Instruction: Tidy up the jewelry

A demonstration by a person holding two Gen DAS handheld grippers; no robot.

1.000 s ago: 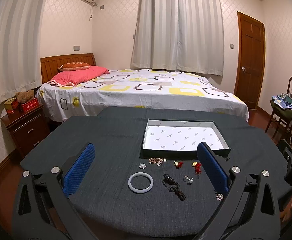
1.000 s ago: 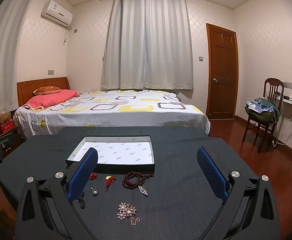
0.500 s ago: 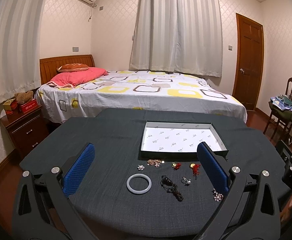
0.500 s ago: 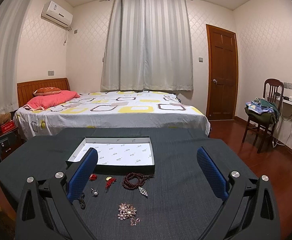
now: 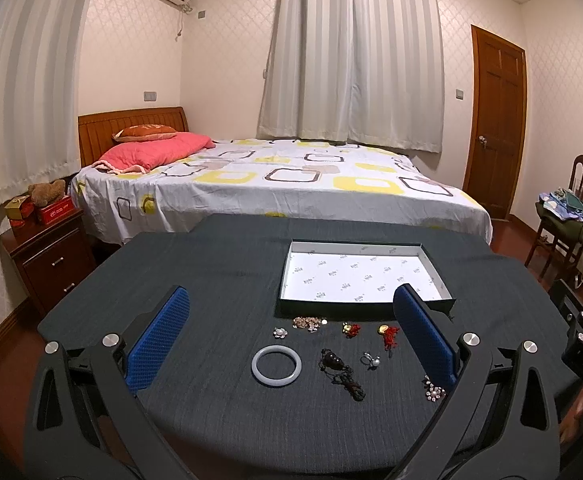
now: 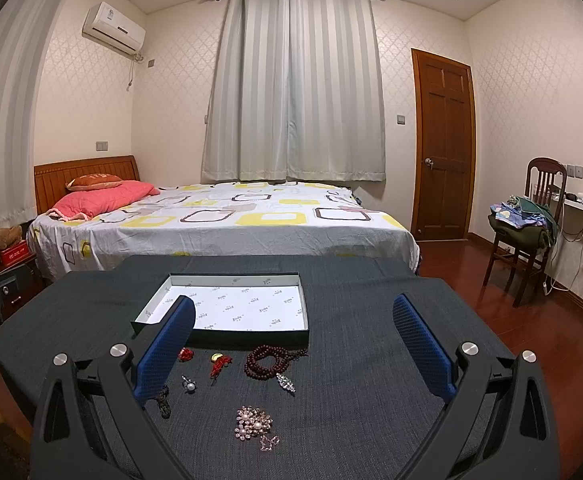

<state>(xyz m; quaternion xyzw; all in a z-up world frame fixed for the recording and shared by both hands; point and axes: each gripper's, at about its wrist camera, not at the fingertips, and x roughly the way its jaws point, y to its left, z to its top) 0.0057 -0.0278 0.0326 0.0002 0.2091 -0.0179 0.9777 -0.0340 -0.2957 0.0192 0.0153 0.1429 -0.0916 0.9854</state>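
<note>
A shallow dark box with a white patterned lining [image 5: 357,276] [image 6: 247,308] lies open on the dark cloth table. In front of it jewelry is scattered: a pale bangle [image 5: 276,366], a dark cord necklace [image 5: 341,374], a pearl ring [image 5: 371,360] [image 6: 188,384], red tassel charms [image 5: 389,334] [image 6: 219,364], a brown bead bracelet [image 6: 269,360] and a pearl brooch [image 6: 253,422] [image 5: 433,390]. My left gripper [image 5: 291,334] is open above the bangle and necklace. My right gripper [image 6: 293,344] is open above the bead bracelet. Neither holds anything.
A bed [image 6: 219,220] stands just beyond the table's far edge. A wooden nightstand [image 5: 47,256] is at the left, a chair piled with clothes [image 6: 525,220] at the right, and a closed door [image 6: 443,148] behind. The table front edge curves near me.
Both views have shifted very slightly; the jewelry sits a little lower and nearer in the left view. Nothing on the table has moved and both grippers stay open.
</note>
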